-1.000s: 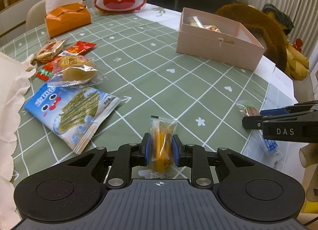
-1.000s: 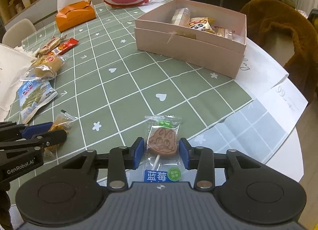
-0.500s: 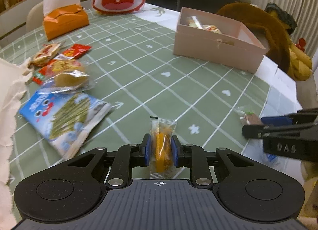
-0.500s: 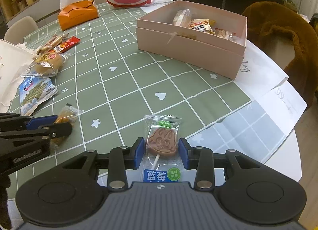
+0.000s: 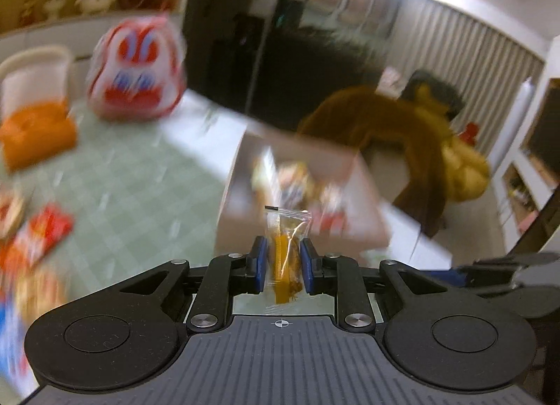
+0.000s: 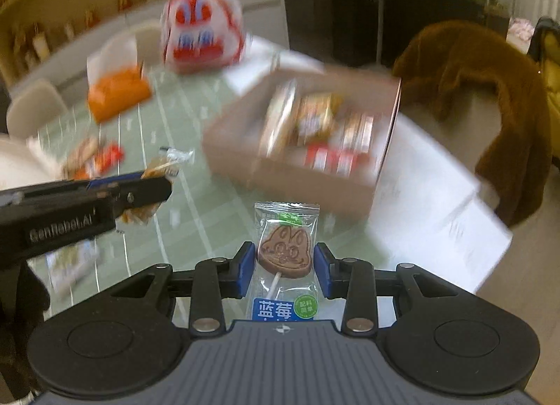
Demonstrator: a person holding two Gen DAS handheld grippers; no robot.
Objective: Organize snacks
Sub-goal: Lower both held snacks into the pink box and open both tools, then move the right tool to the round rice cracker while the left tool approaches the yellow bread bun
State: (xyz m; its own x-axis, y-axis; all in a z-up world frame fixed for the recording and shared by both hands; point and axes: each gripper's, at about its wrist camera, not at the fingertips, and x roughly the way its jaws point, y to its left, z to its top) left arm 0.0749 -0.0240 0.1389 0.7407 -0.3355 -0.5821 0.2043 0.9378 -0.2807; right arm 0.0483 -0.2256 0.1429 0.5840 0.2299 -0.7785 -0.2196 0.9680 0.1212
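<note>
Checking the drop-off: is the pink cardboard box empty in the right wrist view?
No, the pink cardboard box already holds several wrapped snacks, blurred but plainly lying inside its walls.

The left gripper (image 5: 281, 266), a black two-finger tool with blue pads (image 5: 259, 264), has its jaws pressed in on both sides of a small clear-wrapped orange snack packet (image 5: 285, 258), which stands upright between them with its top above the pads. From the right wrist view the same gripper reaches in from the left edge, level and side-on, raised clear of the tabletop (image 6: 196, 216). The right gripper (image 6: 283, 270), of the same black build with blue pads (image 6: 245, 266), has its jaws closed against the edges of a clear-wrapped brown rabbit-shaped lollipop (image 6: 285, 252), held flat and facing up. Both views are motion-blurred beyond the grippers.
</note>
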